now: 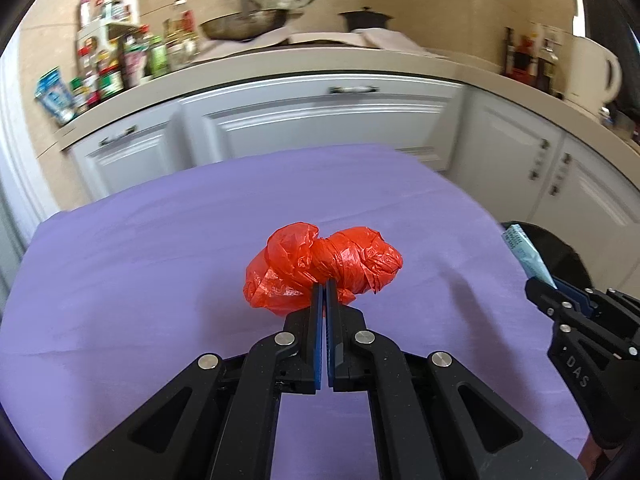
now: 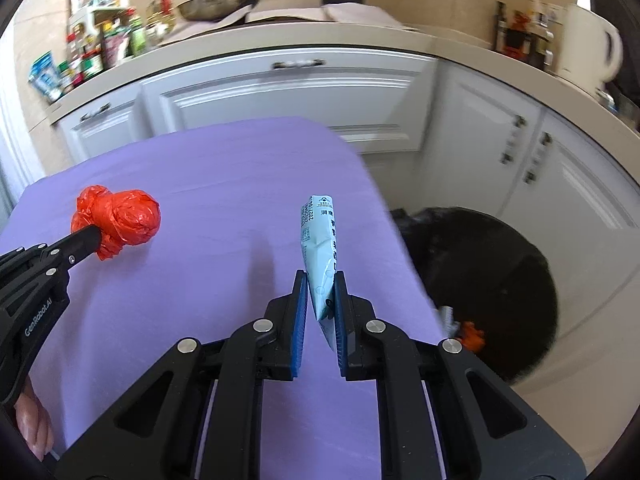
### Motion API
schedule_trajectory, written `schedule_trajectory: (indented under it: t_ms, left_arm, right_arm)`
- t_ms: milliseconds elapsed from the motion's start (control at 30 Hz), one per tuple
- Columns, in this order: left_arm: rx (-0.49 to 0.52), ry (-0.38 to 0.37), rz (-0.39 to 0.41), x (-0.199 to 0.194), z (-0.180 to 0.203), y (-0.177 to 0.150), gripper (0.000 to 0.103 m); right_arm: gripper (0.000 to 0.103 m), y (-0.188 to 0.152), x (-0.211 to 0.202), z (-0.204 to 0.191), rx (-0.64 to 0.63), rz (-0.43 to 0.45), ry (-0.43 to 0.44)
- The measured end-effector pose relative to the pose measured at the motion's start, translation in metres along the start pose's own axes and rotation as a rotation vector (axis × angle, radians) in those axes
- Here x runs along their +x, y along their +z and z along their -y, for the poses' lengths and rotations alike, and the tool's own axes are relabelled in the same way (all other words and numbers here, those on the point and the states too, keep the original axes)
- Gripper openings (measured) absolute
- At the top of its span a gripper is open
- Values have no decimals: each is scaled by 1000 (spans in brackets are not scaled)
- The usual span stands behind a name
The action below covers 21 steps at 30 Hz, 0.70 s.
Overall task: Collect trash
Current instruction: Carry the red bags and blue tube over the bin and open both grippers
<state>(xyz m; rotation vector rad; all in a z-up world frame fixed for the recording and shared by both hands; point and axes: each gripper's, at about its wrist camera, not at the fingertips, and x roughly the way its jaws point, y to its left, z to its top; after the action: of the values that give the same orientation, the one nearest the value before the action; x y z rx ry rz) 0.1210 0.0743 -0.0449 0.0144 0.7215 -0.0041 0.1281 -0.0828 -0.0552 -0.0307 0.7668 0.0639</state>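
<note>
A crumpled red plastic bag (image 1: 320,266) hangs above the purple tablecloth (image 1: 160,280), with my left gripper (image 1: 324,286) shut on its near edge. The right wrist view shows the same red bag (image 2: 120,224) at the left, on the left gripper (image 2: 94,236). My right gripper (image 2: 321,280) is shut on a light blue printed packet (image 2: 318,236) that stands upright between the pads. In the left wrist view the right gripper (image 1: 550,284) and the packet (image 1: 526,254) are at the right edge, over the table's rim.
A black bin (image 2: 500,280) with a black liner stands on the floor right of the table, scraps (image 2: 464,330) inside it. White cabinets (image 2: 280,92) and a counter with bottles (image 2: 100,48), a wok (image 2: 216,4) and a kettle (image 2: 588,44) lie behind. A hand (image 2: 34,424) shows at lower left.
</note>
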Motion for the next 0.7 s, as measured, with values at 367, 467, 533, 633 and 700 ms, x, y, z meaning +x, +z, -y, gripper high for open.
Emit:
schedule_trajectory:
  t_ms: [367, 467, 533, 633, 700]
  left_arm:
    - [90, -143, 29, 2, 84, 15, 2]
    - [105, -172, 25, 8, 106, 19, 2]
    - [117, -187, 27, 11, 121, 21, 2]
    - [137, -203, 27, 18, 141, 25, 2]
    - [151, -211, 29, 22, 153, 26, 2]
  right_arm:
    - [13, -5, -14, 89, 129, 36, -146]
    - [13, -4, -15, 109, 149, 46, -174]
    - [13, -4, -13, 119, 161, 51, -186]
    - [13, -3, -9, 135, 181, 55, -199]
    - [13, -2, -6, 143, 190, 58, -204]
